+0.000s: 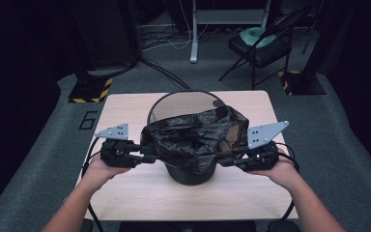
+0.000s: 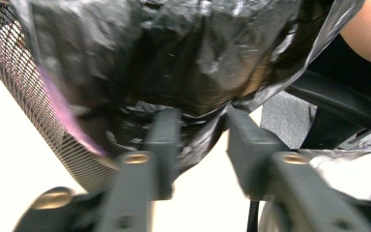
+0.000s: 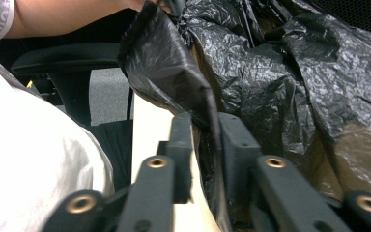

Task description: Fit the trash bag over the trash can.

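A black mesh waste bin (image 1: 174,104) stands in the middle of the pale wooden table (image 1: 125,193). A crumpled black plastic bag (image 1: 193,135) lies over its near rim and mouth. My left gripper (image 1: 149,153) reaches in at the bag's left edge. In the left gripper view the jaws of the left gripper (image 2: 200,128) stand apart, with the bag (image 2: 174,58) bunched at their tips beside the mesh wall (image 2: 14,72). My right gripper (image 1: 224,159) is at the bag's right edge. The right gripper (image 3: 205,130) is shut on a taut fold of the bag (image 3: 280,72).
Behind the table a black folding chair (image 1: 261,46) stands on the grey carpet, near a white desk leg (image 1: 193,34) and loose cables. Yellow-and-black striped bases (image 1: 91,90) sit at both far corners. A white shirt (image 3: 29,169) is close on the left of the right gripper view.
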Demonstrator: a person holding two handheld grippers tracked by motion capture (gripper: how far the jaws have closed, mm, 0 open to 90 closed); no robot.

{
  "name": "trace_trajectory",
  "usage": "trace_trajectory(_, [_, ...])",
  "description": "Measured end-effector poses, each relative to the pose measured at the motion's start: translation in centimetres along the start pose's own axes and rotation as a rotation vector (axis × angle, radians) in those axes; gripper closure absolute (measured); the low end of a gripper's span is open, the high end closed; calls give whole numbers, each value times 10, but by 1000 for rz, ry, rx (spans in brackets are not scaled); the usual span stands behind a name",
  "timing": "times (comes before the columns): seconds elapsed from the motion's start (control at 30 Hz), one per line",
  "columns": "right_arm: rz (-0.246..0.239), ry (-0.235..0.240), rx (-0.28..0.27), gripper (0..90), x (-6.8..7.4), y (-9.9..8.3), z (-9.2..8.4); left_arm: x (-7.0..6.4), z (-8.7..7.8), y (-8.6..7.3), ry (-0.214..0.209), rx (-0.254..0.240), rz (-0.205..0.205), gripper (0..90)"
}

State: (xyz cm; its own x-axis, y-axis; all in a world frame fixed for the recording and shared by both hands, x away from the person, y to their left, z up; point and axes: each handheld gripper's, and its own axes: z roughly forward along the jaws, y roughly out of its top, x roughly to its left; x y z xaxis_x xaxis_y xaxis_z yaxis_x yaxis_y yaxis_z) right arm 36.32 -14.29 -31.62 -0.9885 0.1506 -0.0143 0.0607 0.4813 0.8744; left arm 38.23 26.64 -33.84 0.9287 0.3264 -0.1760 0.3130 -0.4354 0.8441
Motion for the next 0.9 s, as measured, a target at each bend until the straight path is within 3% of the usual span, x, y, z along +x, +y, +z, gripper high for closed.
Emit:
trace_trajectory(0.03, [-2,-1,1,798,0,0,0,-2,-1,-1,-5,-3,2,488])
trace_trajectory(0.07, [-6,0,0,811,0,-1,1,-3,-2,-1,-8,-4,7,461])
trace_trajectory(0.3, [0,-3,4,838,-1,0,4,-9,0,-1,-8,-11,25,422])
trace_trajectory(0.4, [6,-6,1,846,-1,0,6,-12,1,0,-5,-12,41,476])
trace_trajectory(0.63, [15,10,-7,826,-3,0,6,-16,1,-1,4,14,109,837])
trace_trajectory(0.7, [21,19,-3,822,-3,-2,7,-15,2,-2,15,27,111,888])
trace_trajectory(0.9, [10,4,42,883,-3,-9,12,-4,5,-6,67,61,95,895])
